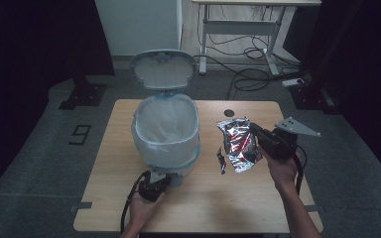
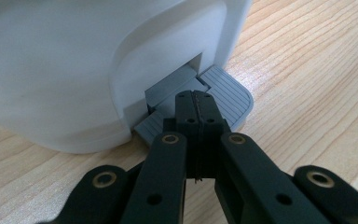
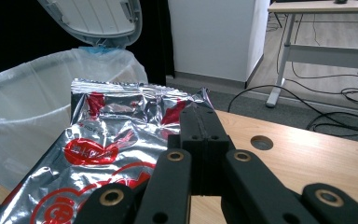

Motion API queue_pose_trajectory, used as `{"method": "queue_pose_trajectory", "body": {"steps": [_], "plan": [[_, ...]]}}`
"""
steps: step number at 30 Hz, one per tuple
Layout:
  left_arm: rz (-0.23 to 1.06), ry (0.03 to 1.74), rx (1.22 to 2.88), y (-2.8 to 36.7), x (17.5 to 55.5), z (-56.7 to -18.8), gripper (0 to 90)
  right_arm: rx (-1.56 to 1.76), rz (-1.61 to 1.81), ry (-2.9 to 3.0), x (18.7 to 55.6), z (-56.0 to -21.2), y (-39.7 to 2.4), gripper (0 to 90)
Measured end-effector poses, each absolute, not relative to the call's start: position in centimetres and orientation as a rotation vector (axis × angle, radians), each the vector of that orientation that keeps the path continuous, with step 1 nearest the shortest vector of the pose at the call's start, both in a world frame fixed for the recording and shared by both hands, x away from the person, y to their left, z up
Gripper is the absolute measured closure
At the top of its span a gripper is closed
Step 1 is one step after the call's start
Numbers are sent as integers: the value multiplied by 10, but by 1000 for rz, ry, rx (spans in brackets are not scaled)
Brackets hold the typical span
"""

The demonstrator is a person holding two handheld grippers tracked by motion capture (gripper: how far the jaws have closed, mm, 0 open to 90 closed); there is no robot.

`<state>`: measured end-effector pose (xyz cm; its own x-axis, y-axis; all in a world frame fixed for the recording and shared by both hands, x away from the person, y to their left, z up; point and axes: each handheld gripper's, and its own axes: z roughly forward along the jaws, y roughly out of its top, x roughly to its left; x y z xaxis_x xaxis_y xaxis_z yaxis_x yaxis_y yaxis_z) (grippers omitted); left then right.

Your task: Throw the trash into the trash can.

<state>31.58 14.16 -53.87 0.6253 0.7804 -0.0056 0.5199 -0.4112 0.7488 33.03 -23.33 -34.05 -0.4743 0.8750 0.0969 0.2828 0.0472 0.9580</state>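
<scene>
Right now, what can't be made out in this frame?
- Bin contents: the white liner hides them, high view.
- Foil wrapper print: crumpled and cut off at the bottom edge, right gripper view.
- Small dark scrap beside the wrapper: too small to identify, high view.
- Pedal: partly behind the left gripper.

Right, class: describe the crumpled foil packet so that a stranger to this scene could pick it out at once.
Start at the white pedal bin, lid up, in the middle of the wooden table. To its right, the right gripper holds the foil packet tilted above the tabletop. It is the one shiny thing: crinkled silver with red print, unlike the small dark scrap beside it.
</scene>
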Motion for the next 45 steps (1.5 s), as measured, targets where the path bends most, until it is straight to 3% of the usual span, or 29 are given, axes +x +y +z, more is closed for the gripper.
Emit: {"method": "queue_pose_trajectory", "body": {"steps": [45], "plan": [[450,1010,2107,142,316,-539,900,1090,1431,1901,361,-295,-173,900]]}}
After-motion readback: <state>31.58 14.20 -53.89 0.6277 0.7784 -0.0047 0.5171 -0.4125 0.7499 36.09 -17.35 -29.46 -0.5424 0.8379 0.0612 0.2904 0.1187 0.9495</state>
